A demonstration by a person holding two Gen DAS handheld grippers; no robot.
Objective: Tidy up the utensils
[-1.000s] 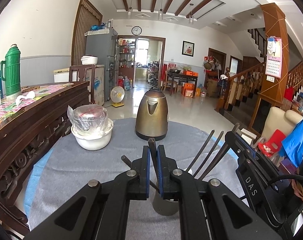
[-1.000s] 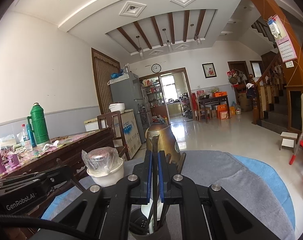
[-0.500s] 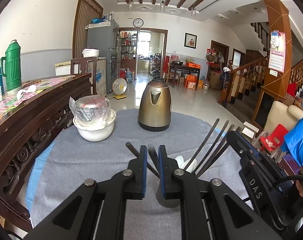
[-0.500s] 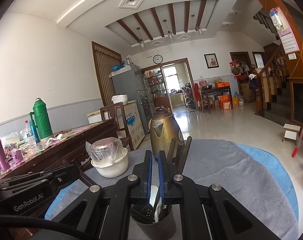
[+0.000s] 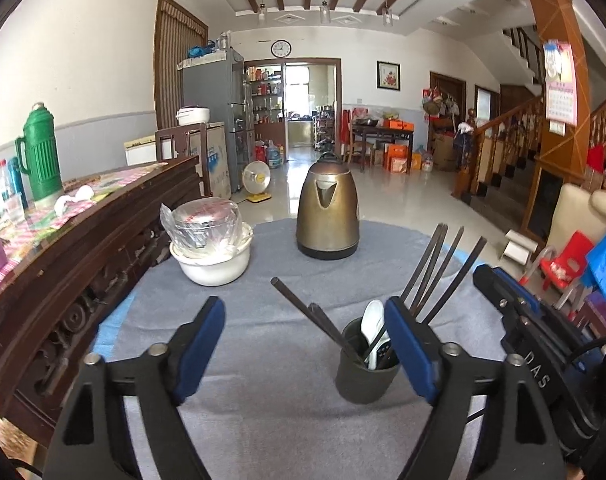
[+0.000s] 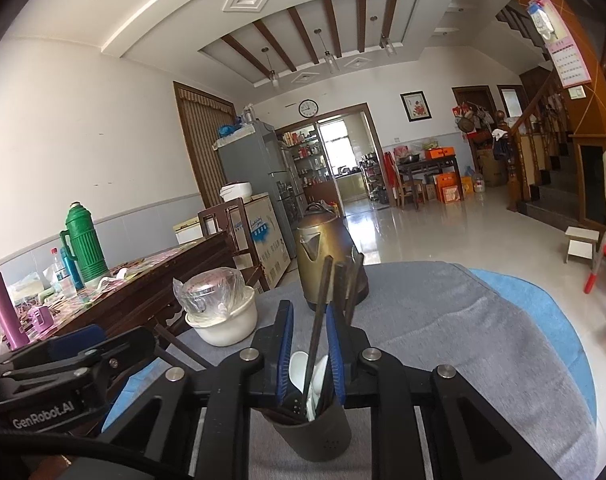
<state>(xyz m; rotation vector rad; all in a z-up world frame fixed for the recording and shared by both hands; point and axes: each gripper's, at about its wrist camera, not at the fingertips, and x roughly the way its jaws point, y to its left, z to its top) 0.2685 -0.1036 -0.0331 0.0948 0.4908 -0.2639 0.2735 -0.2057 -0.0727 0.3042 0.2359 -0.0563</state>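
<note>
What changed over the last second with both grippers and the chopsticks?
The left gripper let go of its chopstick, which now leans in the holder; its fingers are opening. The right gripper is opening around another chopstick. Kettle and bowl unchanged.

Kettle: bronze-coloured kettle (image 5: 327, 211) stood upright at the far side of the grey cloth (image 5: 263, 380).
Bowl: white bowl (image 5: 211, 260) sat left of the kettle, a plastic-wrapped metal pot (image 5: 205, 226) in it.
Sideboard: dark wooden sideboard (image 5: 75, 248) carried a green thermos (image 5: 43, 152).
Wall: clock (image 5: 281, 48) hung above the doorway.
</note>
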